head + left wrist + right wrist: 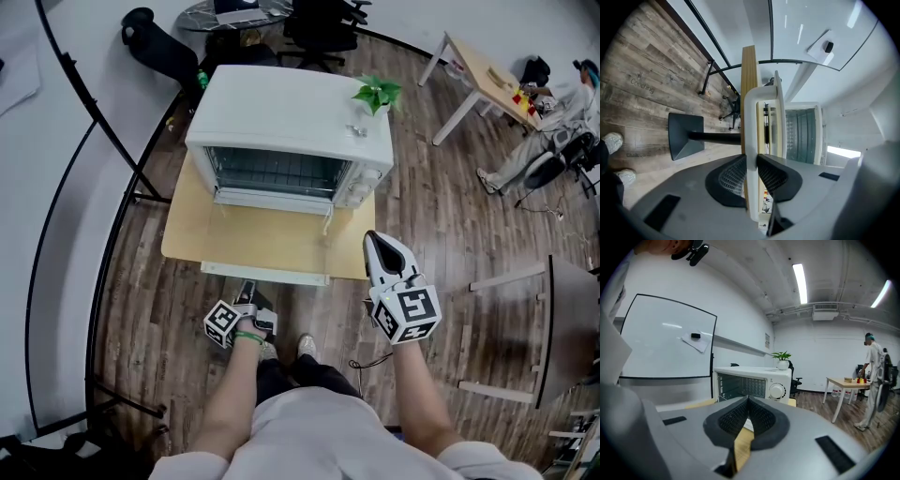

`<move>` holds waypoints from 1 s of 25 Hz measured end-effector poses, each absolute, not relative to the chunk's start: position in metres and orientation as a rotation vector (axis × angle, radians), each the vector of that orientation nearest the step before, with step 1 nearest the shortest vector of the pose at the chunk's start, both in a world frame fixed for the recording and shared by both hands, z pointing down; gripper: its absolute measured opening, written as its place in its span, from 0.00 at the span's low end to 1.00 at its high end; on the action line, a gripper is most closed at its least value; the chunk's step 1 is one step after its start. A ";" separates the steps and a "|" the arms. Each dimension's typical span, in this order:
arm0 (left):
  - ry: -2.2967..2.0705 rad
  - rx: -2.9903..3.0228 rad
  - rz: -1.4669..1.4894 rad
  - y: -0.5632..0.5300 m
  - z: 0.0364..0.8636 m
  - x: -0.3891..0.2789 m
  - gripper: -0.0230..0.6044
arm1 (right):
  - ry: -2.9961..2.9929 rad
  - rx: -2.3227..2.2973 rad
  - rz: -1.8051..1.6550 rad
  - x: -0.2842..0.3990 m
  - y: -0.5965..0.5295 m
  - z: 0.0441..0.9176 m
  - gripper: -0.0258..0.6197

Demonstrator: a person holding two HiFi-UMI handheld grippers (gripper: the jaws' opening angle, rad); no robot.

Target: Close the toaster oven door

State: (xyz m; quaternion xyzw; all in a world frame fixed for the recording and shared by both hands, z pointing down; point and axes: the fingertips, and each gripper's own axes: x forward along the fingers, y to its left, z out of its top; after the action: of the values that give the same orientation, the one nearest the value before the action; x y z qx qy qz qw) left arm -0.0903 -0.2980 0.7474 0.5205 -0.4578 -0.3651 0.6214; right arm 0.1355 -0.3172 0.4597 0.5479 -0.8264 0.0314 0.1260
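At 7 o'clock of the bench [187, 239], our left hand-held gripper [751, 158] is clamped on the white front edge of the toaster oven door [267, 273], which lies dropped open and flat. The toaster oven [291, 117] stands toward 12 o'clock. At 5 o'clock, our right hand-held gripper [380, 248] hovers with its jaws pressed together, holding nothing.

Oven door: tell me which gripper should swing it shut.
Left. The left gripper is clamped on the open door's front edge, so it probably need only lift. The right gripper is shut on nothing, apart from the door, near the table's right corner.
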 end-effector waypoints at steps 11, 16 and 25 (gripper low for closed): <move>-1.009 1.324 -0.916 -0.303 0.667 -0.094 0.15 | -2.535 1.610 0.079 0.120 -0.328 0.434 0.04; -0.984 1.377 -0.993 -0.318 0.626 -0.095 0.17 | -2.576 1.607 0.068 0.116 -0.331 0.426 0.04; -0.952 1.443 -1.078 -0.360 0.565 -0.094 0.21 | -2.580 1.661 0.041 0.133 -0.330 0.412 0.04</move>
State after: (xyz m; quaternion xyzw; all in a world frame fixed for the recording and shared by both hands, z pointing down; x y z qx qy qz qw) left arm -0.0944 -0.3597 0.5649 0.6029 -0.3980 -0.4504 0.5247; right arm 0.1327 -0.3299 0.4119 0.5408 -0.8402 0.0135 0.0364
